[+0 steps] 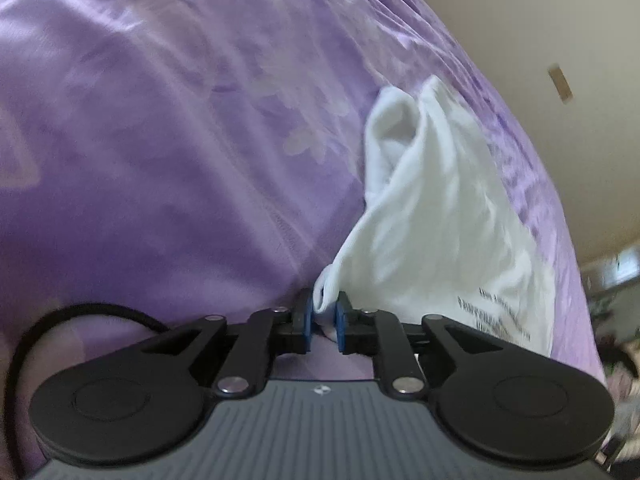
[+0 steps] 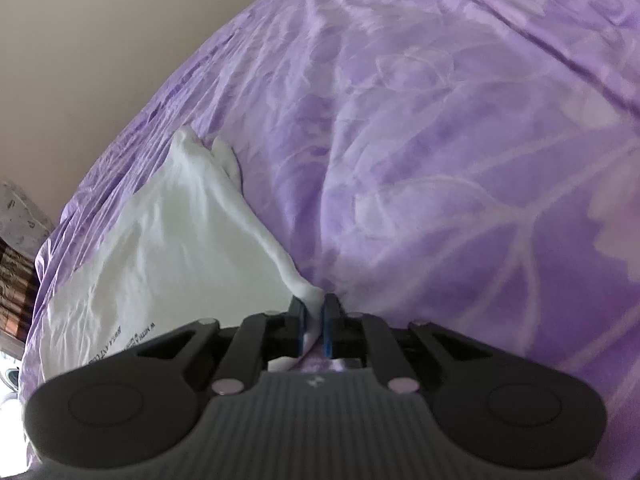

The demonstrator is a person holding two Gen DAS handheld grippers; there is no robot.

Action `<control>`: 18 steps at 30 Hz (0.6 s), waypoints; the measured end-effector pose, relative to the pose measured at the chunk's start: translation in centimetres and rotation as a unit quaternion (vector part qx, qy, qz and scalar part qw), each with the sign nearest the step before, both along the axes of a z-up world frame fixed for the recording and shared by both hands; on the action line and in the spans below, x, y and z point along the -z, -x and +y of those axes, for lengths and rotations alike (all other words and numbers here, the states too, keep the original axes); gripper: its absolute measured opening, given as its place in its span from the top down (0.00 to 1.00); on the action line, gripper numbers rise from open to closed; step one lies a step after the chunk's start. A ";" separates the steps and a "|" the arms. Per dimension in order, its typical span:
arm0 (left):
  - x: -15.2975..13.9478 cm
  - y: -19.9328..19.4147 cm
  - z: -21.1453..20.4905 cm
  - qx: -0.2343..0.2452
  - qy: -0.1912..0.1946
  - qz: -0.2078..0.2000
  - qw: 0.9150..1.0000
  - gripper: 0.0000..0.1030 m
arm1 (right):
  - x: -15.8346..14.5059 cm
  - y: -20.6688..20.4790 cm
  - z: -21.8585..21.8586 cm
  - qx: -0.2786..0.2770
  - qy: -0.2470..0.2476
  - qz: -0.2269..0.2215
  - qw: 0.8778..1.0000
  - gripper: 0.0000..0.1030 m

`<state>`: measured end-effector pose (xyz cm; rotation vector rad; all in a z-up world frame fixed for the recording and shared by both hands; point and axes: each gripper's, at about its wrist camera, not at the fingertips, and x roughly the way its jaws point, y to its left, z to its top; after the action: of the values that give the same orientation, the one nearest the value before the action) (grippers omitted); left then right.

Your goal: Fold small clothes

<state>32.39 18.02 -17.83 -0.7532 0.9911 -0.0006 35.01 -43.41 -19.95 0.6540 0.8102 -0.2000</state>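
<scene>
While the white garment (image 1: 432, 216) lies on the purple bed (image 1: 160, 140), near its edge by the wall, your left gripper (image 1: 323, 312) is clamped on one bunched corner, blue pads (image 1: 307, 320) pinching the cloth. Your right gripper (image 2: 316, 320) is closed on another corner — fabric runs taut from it (small black print shows near the cloth's lower edge).

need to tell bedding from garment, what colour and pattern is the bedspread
The bedspread is purple with a paler floral, leafy print, clearest in the right wrist view.
</scene>
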 end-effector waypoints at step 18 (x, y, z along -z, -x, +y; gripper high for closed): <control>-8.7 -8.6 -9.3 0.136 -0.145 -0.091 0.976 0.72 | -4.5 -4.8 -1.0 -0.114 0.004 -0.059 0.992 0.42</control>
<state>40.95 8.71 -9.08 -0.3389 0.8881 -0.1578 39.78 -44.36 -15.43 0.5546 0.7631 0.0434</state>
